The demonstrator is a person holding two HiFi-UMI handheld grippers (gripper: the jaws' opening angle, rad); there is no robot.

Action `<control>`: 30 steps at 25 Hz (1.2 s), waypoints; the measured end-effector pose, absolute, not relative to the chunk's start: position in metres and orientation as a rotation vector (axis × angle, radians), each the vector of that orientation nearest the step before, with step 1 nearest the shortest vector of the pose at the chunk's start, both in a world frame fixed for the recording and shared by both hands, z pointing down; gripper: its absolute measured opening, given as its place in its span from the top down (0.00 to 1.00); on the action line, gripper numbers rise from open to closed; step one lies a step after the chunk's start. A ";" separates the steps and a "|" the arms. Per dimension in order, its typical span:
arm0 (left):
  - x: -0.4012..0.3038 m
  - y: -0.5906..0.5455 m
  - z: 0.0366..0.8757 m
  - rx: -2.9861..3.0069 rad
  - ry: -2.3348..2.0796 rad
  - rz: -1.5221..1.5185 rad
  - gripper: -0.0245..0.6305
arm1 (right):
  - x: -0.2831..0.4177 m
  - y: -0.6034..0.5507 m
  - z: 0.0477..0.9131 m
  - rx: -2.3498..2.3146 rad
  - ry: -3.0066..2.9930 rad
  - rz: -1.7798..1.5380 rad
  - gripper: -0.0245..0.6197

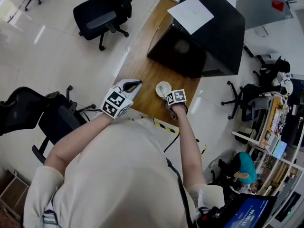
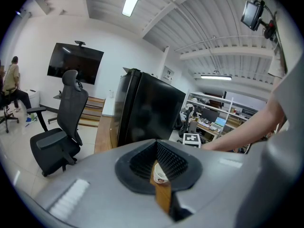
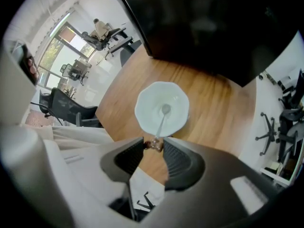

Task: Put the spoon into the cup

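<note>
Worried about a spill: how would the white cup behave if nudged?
The cup looks small and light, so it would likely slide on the smooth wooden table. The spoon inside, held by the right gripper, could probably lever it over.

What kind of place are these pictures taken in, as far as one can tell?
Probably an open-plan office or lab workroom: wheeled office chairs stand about, desks crowded with monitors line one side, and a large dark screen is mounted high up.
</note>
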State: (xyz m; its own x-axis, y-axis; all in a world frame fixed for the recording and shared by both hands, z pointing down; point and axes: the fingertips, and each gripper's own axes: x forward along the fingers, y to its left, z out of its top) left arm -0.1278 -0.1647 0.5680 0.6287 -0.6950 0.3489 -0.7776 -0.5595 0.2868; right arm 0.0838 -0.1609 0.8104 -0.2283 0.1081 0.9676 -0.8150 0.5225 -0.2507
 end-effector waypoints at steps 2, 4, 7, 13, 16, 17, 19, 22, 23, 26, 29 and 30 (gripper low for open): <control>-0.129 -0.162 0.568 2.444 -1.161 0.273 0.96 | 0.087 -0.164 0.810 0.673 -1.586 0.948 0.76; -0.132 -0.160 0.569 2.447 -1.155 0.274 0.96 | 0.088 -0.169 0.810 0.734 -1.609 0.937 0.70; -0.132 -0.157 0.569 2.457 -1.124 0.285 0.96 | 0.093 -0.175 0.804 0.820 -1.658 0.948 0.59; -0.145 -0.152 0.569 2.486 -1.070 0.291 0.96 | 0.093 -0.188 0.764 1.106 -1.833 0.917 0.50; -0.155 -0.152 0.566 2.488 -1.036 0.283 0.96 | 0.089 -0.194 0.725 1.311 -1.978 0.866 0.50; -0.158 -0.151 0.564 2.485 -1.027 0.278 0.96 | 0.087 -0.195 0.711 1.381 -2.039 0.862 0.50; -0.165 -0.150 0.564 2.477 -1.020 0.262 0.96 | 0.080 -0.194 0.686 1.501 -2.152 0.873 0.50; -0.172 -0.155 0.564 2.462 -1.024 0.254 0.96 | 0.076 -0.192 0.659 1.616 -2.230 0.890 0.50; -0.174 -0.160 0.564 2.454 -1.029 0.256 0.96 | 0.075 -0.193 0.651 1.639 -2.245 0.895 0.50; -0.179 -0.168 0.558 2.444 -1.037 0.255 0.96 | 0.070 -0.189 0.629 1.647 -2.289 0.903 0.53; -0.185 -0.178 0.552 2.465 -1.038 0.261 0.96 | 0.065 -0.188 0.613 1.641 -2.330 0.878 0.62; -0.186 -0.181 0.551 2.469 -1.044 0.266 0.96 | 0.064 -0.187 0.608 1.643 -2.348 0.877 0.65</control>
